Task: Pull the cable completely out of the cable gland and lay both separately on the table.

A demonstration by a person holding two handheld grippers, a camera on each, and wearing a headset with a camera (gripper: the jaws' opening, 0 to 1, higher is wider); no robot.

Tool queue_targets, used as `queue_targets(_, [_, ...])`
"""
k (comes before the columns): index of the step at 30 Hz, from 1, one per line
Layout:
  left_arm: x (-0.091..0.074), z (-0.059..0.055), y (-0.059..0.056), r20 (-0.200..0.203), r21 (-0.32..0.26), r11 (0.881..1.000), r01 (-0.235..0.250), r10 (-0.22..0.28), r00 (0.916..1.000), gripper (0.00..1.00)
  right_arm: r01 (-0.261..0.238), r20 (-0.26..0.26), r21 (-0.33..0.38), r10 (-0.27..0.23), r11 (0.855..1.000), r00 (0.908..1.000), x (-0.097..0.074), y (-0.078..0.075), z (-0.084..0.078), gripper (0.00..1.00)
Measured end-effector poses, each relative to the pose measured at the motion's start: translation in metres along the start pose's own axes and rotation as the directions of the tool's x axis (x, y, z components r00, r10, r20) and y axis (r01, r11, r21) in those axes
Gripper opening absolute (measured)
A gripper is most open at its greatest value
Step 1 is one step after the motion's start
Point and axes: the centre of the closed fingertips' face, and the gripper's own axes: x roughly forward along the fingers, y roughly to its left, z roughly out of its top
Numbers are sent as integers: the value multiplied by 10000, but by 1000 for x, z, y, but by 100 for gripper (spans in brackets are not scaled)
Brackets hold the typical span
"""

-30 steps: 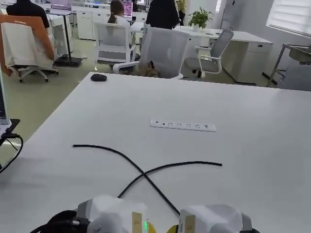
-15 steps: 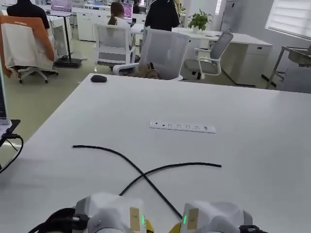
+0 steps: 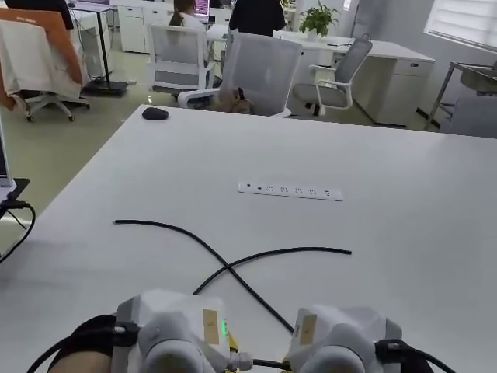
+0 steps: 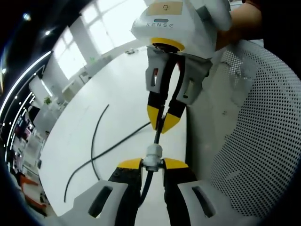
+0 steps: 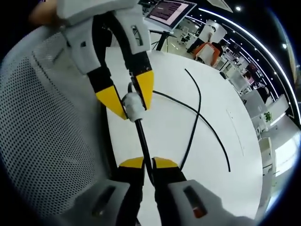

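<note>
I've got left tongs (image 4: 153,164) clamped on the gland (image 4: 153,154) and right tongs (image 5: 148,163) pinching the cable (image 5: 140,134) just beside it, bottom centre of head view, cable running straight between them.

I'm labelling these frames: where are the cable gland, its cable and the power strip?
cable gland (image 4: 153,157): left gripper view, white body.
cable (image 5: 141,139): right gripper view, black stretch just below the gland.
power strip (image 3: 290,190): head view, middle of top face.
</note>
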Motion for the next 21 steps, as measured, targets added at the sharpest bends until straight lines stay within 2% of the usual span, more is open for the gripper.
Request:
queue_targets(2, [1,-1,-1,-58,23,10000,12,-12,10000,18,-147,-156,-111,146,9998,9998,2,4,-2,6])
queue_targets(3, [1,-3,-1,-91,31,10000,1,-1,10000,18,-125,-239,-300,117,9995,9996,3,6,-2,12])
queue_targets(4, [1,-3,-1,-106,12,10000,4,-3,9999,18,-124,-154,-489,116,9987,9998,4,7,1,17])
queue_targets(5, [1,-3,-1,-90,-35,10000,24,-24,10000,18,-297,147,-679,307,9972,9994,4,12,8,18])
queue_targets(7, [1,-4,-2,-109,-14,10000,43,-43,9999,18,-307,239,-638,323,9975,9992,3,14,11,16])
queue_targets(9, [1,-5,-2,-154,30,10000,68,-68,9999,18,-320,733,-518,358,9981,9967,2,14,21,16])
queue_targets(10, [1,-4,-3,-129,51,10000,69,-68,9999,18,-322,824,-388,353,9987,9960,2,13,23,15])
queue_targets(21, [1,-5,-5,-210,283,9996,34,-28,9998,18,-175,846,-349,204,9992,9962,1,11,23,5])
